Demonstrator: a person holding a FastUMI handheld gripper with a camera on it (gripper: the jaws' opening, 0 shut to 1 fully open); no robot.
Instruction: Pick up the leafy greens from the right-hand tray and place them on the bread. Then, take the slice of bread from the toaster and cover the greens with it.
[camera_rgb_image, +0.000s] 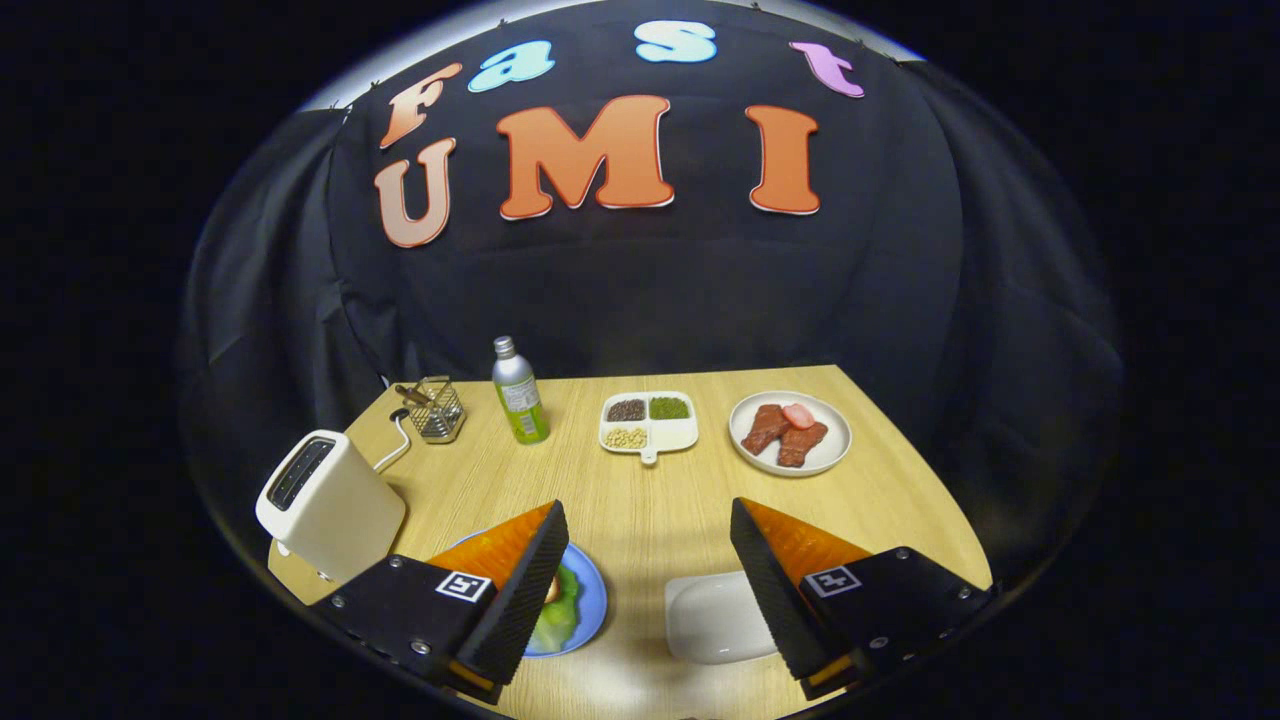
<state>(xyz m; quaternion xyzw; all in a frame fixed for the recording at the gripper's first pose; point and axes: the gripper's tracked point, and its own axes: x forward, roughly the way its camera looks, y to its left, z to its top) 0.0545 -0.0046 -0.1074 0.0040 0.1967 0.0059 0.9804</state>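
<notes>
Leafy greens lie on a blue plate at the lower left of the frame, partly hidden behind the left finger of the claw; something orange-red peeks out beside them, and whether bread lies under them I cannot tell. The claw is released, its fingers spread wide with only bare table in the gap, gripping nothing. Behind the right finger, at the lower centre-right, sits a white tray with nothing visible in it. At the left stands a white toaster, tilted in this view, its dark slots facing up; I cannot tell whether a slice sits inside. Farther back, around mid-frame, a white divided dish holds dark, green and pale contents in separate compartments, and to its right a white plate carries reddish-brown pieces of meat with a pink slice on top. Toward the left rear stand a green-labelled bottle and a small wire basket.
</notes>
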